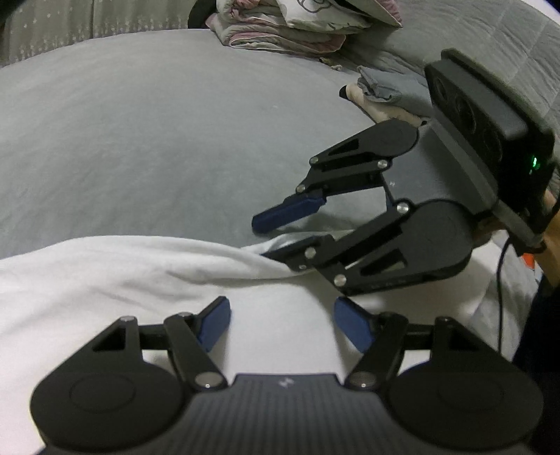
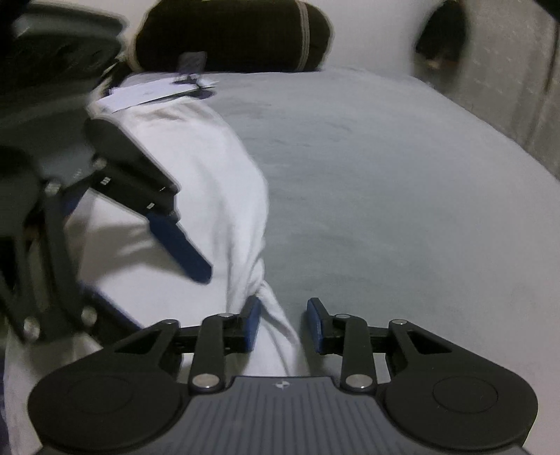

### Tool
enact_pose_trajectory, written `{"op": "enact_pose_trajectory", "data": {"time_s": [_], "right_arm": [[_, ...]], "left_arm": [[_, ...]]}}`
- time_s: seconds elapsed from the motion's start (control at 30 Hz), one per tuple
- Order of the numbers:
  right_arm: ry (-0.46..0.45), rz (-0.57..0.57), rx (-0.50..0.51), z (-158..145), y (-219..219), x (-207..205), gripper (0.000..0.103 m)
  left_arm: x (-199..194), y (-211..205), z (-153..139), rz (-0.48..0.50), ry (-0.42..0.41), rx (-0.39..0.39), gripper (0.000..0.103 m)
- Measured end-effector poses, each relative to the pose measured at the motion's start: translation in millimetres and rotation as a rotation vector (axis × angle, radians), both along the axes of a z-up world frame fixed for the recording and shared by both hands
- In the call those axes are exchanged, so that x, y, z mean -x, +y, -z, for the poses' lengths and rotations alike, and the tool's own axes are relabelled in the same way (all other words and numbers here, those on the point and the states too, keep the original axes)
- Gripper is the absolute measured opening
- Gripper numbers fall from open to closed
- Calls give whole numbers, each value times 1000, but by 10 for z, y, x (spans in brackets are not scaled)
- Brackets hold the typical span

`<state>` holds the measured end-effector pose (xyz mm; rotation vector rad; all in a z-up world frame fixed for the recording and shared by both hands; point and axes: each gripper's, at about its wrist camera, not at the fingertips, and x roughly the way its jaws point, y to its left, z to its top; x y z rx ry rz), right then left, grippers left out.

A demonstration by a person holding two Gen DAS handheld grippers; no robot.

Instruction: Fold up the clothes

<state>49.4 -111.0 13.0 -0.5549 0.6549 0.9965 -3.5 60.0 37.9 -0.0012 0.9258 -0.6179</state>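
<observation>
Here, a white cotton garment lies spread on a bed covered by a smooth grey sheet, bunched into a soft ridge along its far edge. The left claw, black with blue rubber pads, hovers just above the flat white cloth with its fingers spread wide and nothing between them. The right claw is also spread apart; a twisted corner of the garment runs up between its pads, touching the left pad, while the other pad stands clear of the cloth. In the left wrist view the right claw reaches in from the right, its lower finger at the garment's rumpled edge. At the far end of the bed sit a folded pile of pale pink-and-grey bedding and a small crumpled grey cloth.
</observation>
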Motion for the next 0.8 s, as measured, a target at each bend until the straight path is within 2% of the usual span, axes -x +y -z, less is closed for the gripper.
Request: {"op": "enact_pose_trajectory", "data": {"time_s": [0.07,0.2,0.4,0.57,0.8], "right_arm": [[-12,-15,3,4,40,13,30],[-28,-37,0,25,143,5,30],[-50,-69,-6,57,300,-10,30],[-50,-70,-27,90,445,-45,30],[-24,-59,-60,93,557,-150,30]], "left_arm": [[-17,143,-82,-23,-19,39,69],[-147,537,-151,-161,-18,117,72],[-258,793,4,-306,53,103,72],[-141,817,39,-368,45,86,72],[-175,925,49,-411,51,93,71]]}}
